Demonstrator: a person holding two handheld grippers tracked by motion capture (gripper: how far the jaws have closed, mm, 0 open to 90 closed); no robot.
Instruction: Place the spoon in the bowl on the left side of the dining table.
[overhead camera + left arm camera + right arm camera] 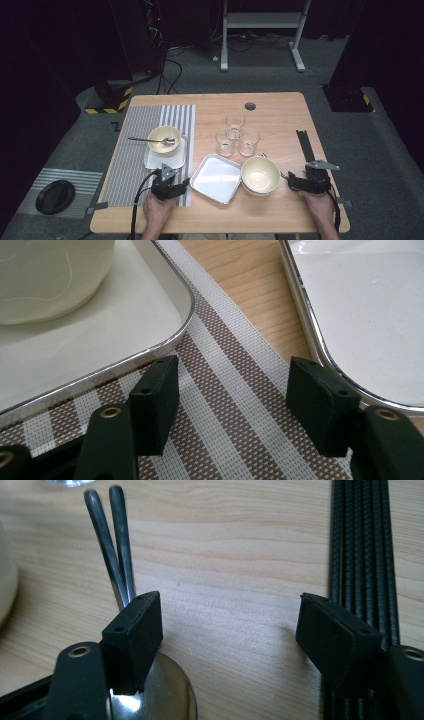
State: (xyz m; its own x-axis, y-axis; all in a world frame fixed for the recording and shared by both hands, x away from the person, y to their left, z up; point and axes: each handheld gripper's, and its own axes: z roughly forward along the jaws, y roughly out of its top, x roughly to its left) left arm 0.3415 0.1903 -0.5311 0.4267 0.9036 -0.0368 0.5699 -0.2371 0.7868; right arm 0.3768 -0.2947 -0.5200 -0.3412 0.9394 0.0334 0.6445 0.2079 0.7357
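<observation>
Wooden table (280,107) | spoons (112,540): handles point away | both tools spread, empty

Two metal spoons (117,555) are lying side by side, handles touching, near the table's (280,107) right edge, beside stacked cream bowls (260,176).

Both forearms come in from the near edge of the tabletop (280,107), each hand wrapped around a gripper from behind. The left hand (159,209) sits near the left side, its left gripper (170,184) pointing away toward the far side and slightly right, low over the surface. Its black fingers (155,400) stand wide apart with nothing between them. The right hand (320,206) lies near the right edge, and the right gripper (295,181) points left. Its fingers (137,630) are likewise spread wide, gripping nothing.
</observation>
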